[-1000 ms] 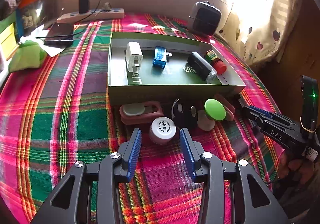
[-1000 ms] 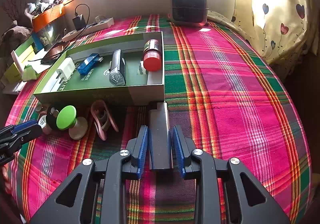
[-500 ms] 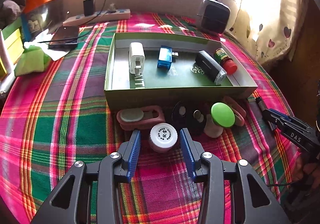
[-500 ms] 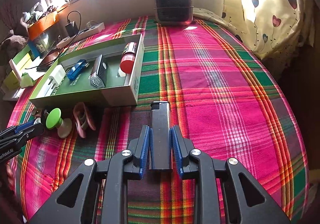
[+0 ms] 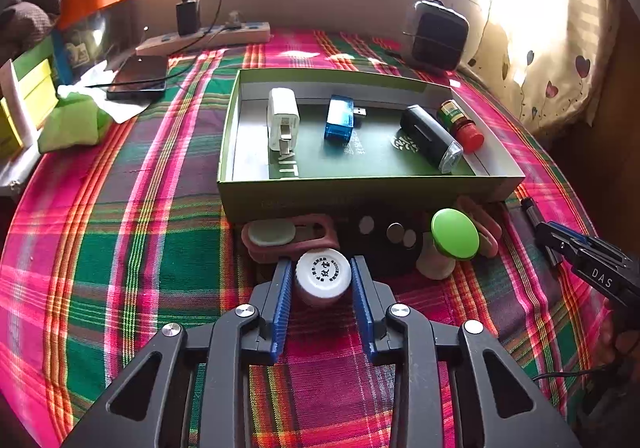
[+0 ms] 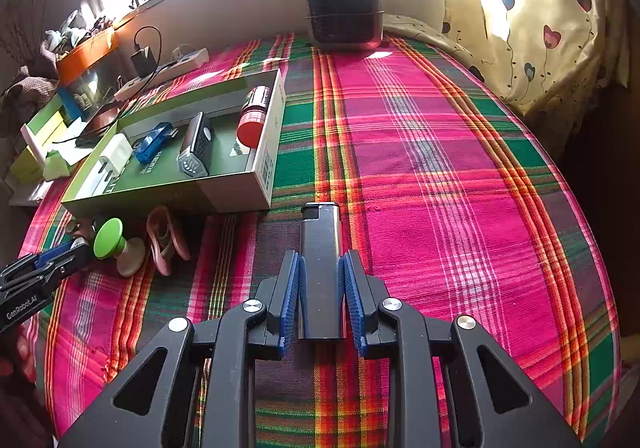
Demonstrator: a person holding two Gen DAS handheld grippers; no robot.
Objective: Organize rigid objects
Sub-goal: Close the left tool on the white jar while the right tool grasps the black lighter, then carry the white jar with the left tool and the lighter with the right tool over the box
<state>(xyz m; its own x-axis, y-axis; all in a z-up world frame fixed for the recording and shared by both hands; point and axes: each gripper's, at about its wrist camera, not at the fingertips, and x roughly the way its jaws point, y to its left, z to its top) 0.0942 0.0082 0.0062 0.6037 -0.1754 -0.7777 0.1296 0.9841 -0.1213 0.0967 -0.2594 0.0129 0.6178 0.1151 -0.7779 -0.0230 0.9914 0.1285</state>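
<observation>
Plaid cloth [image 6: 440,168], green box [image 5: 360,192] on it holding charger, USB stick, bottle. My right gripper [image 6: 322,288] clamps a grey lighter [image 6: 320,244] beside the box. My left gripper [image 5: 323,288], jaws just closing, pinches white-capped jar [image 5: 323,276] before the box.

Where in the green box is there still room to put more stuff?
In the green box, bare floor lies left of the white charger and between the blue USB stick and black stick. It is crowded beside the red-capped bottle.

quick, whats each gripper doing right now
Left gripper: jaws just closing onto the small white round-capped bottle.
Right gripper: shut on the flat grey metal lighter.
</observation>
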